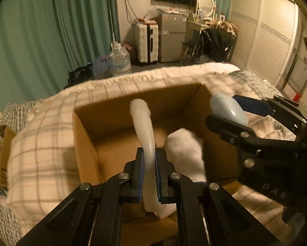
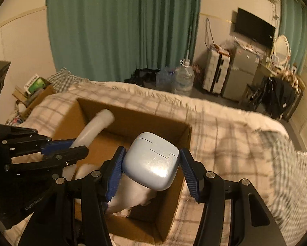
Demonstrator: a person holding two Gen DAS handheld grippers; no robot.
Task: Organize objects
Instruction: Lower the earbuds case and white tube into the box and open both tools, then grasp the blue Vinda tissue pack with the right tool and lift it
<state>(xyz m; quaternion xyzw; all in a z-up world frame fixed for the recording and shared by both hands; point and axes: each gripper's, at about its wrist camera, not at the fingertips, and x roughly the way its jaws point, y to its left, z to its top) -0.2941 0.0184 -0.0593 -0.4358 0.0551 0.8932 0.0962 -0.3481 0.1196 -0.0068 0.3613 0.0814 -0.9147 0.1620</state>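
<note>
An open cardboard box (image 1: 85, 143) (image 2: 180, 135) sits on a bed with a plaid blanket. My left gripper (image 1: 149, 170) is shut on a long curved whitish tube (image 1: 143, 123) and holds it over the box; the tube also shows in the right wrist view (image 2: 96, 125). My right gripper (image 2: 151, 168) is shut on a pale blue rounded case (image 2: 153, 162), held over the box's right part; the case shows in the left wrist view (image 1: 227, 108) at the box's right rim. A white sock-like cloth (image 1: 186, 151) (image 2: 133, 196) lies inside the box.
The plaid blanket (image 1: 40, 143) (image 2: 225, 143) surrounds the box. Beyond the bed stand water jugs (image 1: 119, 59), a white suitcase (image 1: 146, 41), a small fridge (image 1: 171, 39), green curtains (image 2: 122, 26) and a chair with dark clothes (image 1: 216, 41). A carton of clutter (image 2: 34, 90) sits at the far left.
</note>
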